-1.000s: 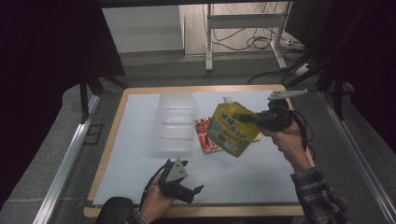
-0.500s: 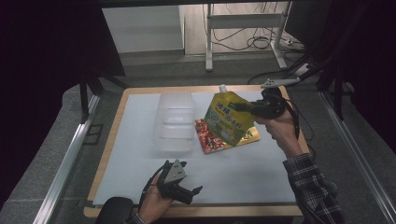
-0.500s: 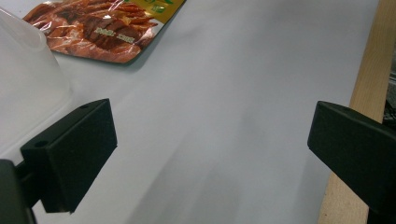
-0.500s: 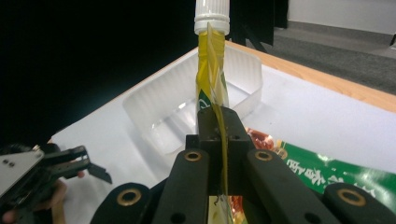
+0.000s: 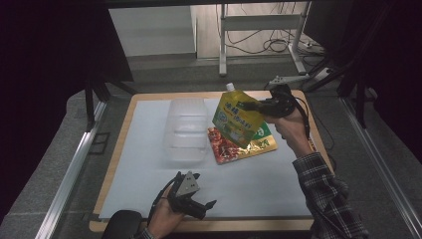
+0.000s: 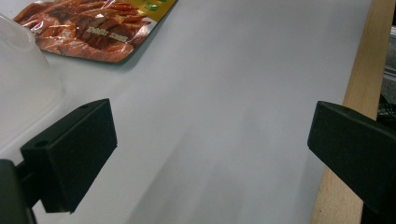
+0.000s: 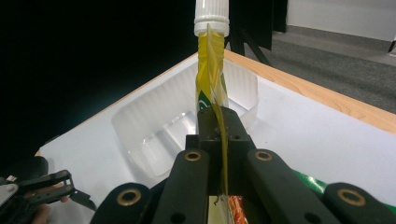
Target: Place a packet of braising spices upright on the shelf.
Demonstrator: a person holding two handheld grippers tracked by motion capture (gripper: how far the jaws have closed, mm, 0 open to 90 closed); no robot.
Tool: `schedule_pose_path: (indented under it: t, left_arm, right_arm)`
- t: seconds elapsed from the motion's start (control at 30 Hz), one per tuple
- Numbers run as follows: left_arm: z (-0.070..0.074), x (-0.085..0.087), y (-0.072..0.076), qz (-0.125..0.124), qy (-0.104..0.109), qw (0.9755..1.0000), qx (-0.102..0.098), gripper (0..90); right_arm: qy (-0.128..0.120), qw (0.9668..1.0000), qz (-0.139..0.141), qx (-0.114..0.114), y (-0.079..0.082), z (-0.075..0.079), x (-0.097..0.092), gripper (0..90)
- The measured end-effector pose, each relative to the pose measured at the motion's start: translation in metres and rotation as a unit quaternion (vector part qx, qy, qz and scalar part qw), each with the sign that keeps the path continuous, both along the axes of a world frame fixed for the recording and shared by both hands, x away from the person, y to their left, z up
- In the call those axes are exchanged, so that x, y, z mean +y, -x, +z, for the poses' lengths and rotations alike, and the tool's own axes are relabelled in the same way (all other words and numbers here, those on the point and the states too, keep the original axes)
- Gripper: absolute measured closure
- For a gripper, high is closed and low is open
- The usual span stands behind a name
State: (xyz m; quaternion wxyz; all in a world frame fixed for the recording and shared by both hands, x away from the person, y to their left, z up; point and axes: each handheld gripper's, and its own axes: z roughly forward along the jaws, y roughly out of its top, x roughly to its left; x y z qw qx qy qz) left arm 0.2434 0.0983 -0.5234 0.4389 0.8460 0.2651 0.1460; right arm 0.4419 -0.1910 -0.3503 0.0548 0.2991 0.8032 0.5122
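White sheeting covers the wooden surface [image 5: 149, 199], with dark floor and cables beyond. From the high view, your left claw [image 5: 191, 196] rests at the near edge, well apart from everything; its own view shows the jaws wide open with nothing between them. Next comes the clear plastic tray [image 5: 185, 130], and just beside it the red snack packet [image 5: 230, 148] lying flat. Above that packet, your right claw [image 5: 259, 106] holds the yellow spouted pouch [image 5: 238, 118] aloft and tilted. The right gripper view shows the jaws clamped tight on the pouch's thin edge, white cap [image 7: 211, 14] up, tray behind it.
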Motion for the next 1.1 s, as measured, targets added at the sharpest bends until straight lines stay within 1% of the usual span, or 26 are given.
schedule_pose_path:
  t: [0.3,0.5,0.87,1.1]
  left_arm:
    - [0.001,0.003,0.001,0.002,0.002,1.0,0.0,1.0]
    - [0.001,0.004,0.001,0.003,0.007,1.0,0.003,1.0]
    - [-0.001,0.001,0.0,-0.003,0.007,0.9999,0.01,1.0]
    - [-0.001,-0.002,0.001,-0.01,0.007,0.9999,0.01,1.0]
  right_arm:
    - [-0.001,1.0,0.006,-0.004,-0.016,0.0,0.011,88.9]
    - [0.002,1.0,0.004,-0.007,-0.026,0.004,0.021,88.9]
    - [-0.002,0.9998,0.005,-0.018,-0.046,0.008,0.038,88.9]
    - [-0.006,0.9997,0.006,-0.023,-0.059,0.008,0.046,88.9]
